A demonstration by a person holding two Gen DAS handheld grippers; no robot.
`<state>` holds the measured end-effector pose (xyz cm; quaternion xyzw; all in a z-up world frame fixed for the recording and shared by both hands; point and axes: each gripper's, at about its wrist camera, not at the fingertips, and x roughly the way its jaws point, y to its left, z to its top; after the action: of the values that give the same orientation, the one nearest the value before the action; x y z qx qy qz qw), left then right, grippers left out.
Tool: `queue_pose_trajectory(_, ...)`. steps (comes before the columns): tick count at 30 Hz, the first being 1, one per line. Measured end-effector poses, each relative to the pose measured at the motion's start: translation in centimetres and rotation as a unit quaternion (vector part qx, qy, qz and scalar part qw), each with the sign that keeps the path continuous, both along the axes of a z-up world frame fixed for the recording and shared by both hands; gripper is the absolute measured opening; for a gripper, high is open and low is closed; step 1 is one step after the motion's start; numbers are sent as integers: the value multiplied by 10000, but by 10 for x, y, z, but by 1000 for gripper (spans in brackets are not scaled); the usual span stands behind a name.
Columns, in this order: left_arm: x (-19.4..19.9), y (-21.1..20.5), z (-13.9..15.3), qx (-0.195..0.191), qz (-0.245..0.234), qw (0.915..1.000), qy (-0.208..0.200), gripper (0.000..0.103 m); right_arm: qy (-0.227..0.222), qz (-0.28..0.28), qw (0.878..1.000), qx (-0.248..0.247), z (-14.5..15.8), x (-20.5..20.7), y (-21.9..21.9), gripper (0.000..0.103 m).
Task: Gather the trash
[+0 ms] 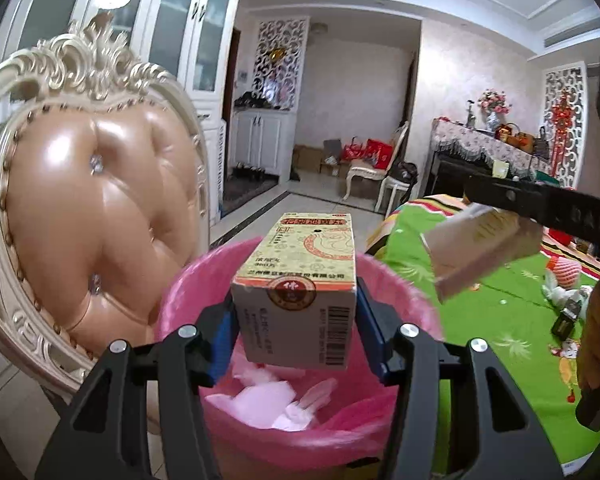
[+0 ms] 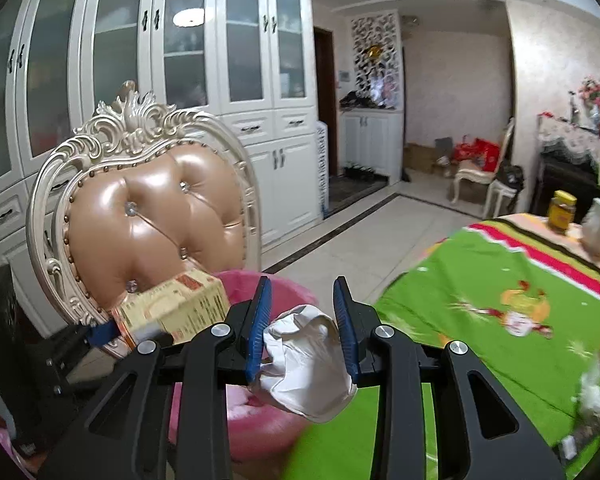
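Observation:
My left gripper [image 1: 296,312] is shut on a yellow medicine box [image 1: 300,280] and holds it over the pink-lined trash bin [image 1: 188,296], which has white tissues [image 1: 268,400] inside. The box also shows in the right wrist view [image 2: 176,308], at the left over the bin [image 2: 292,292]. My right gripper [image 2: 304,320] is shut on a crumpled white wrapper [image 2: 304,364], at the bin's right edge beside the green tablecloth. In the left wrist view the right gripper's arm [image 1: 540,204] comes in from the right with a pale blurred item [image 1: 480,252] under it.
An ornate cream chair with a tan padded back [image 1: 92,216] stands right behind the bin. The table with the green cloth [image 2: 480,320] is to the right, with a yellow jar [image 2: 562,210], a white bottle [image 2: 598,226] and small items on it. White cabinets [image 2: 180,80] line the wall.

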<state>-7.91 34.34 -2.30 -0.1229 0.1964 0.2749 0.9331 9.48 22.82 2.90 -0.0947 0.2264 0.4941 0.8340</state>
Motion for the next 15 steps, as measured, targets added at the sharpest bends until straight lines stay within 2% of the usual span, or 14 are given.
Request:
queue_pose_trajectory(1, 0, 3, -2, -22, 28, 10000, 27, 52, 69, 39, 10000, -8, -2, 2, 5, 34)
queue_pose_trajectory(2, 1, 10, -7, -74, 73, 9999, 94, 53, 177, 118, 9998, -18, -6, 4, 12, 41)
queue_pose_trajectory(3, 2, 14, -10, -122, 115, 9997, 149, 53, 317, 181, 9993, -60, -10, 8, 20, 62)
queue_pose_trajectory(4, 1, 17, -13, -163, 177, 9995, 185, 54, 403, 151, 9991, -67, -14, 11, 25, 73)
queue_pose_trajectory(5, -1, 22, -16, -183, 296, 9991, 223, 62, 484, 105, 9988, 11, -16, 15, 27, 79)
queue_pose_trajectory(6, -3, 25, -17, -177, 380, 9989, 226, 70, 547, 109, 9984, 60, -18, 16, 27, 79)
queue_pose_trajectory(10, -13, 33, -19, -131, 590, 9979, 216, 77, 569, -6, 9984, 11, -23, 20, 20, 78)
queue_pose_trajectory(12, -15, 31, -19, -114, 649, 9975, 241, 89, 602, -87, 9981, -1, -23, 21, 10, 78)
queue_pose_trajectory(15, -15, 18, -17, -68, 619, 9979, 185, 97, 479, -270, 9985, -82, -22, 21, -10, 78)
